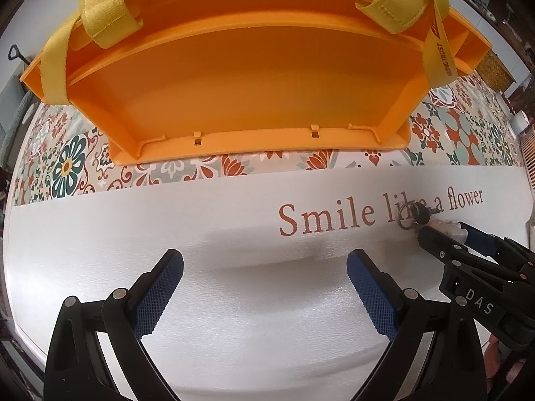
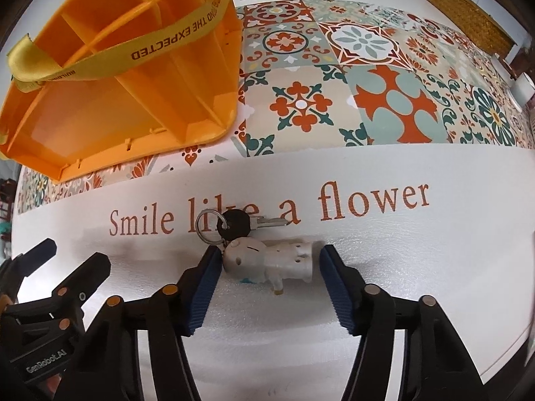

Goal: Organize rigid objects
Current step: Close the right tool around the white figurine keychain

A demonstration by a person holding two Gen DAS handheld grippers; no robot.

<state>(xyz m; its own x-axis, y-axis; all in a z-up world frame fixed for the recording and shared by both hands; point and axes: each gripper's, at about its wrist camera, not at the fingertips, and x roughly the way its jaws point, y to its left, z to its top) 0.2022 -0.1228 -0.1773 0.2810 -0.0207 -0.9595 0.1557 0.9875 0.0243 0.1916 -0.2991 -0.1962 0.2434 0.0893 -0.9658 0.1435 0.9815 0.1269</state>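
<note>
right hand-held gripper [image 2: 269,264] straddles the figurine keychain [image 2: 267,260] near the worktop's [image 2: 401,267] front edge, not yet clenched; close squarely on the body.

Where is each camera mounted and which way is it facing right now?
Left wrist: on the left hand-held gripper, looking steeply down at the tablecloth and orange bin; its open fingers show.
Right wrist: on the right hand-held gripper, looking down at the figurine and key between its fingers.
Shared: bin, key, each other's gripper.
</note>
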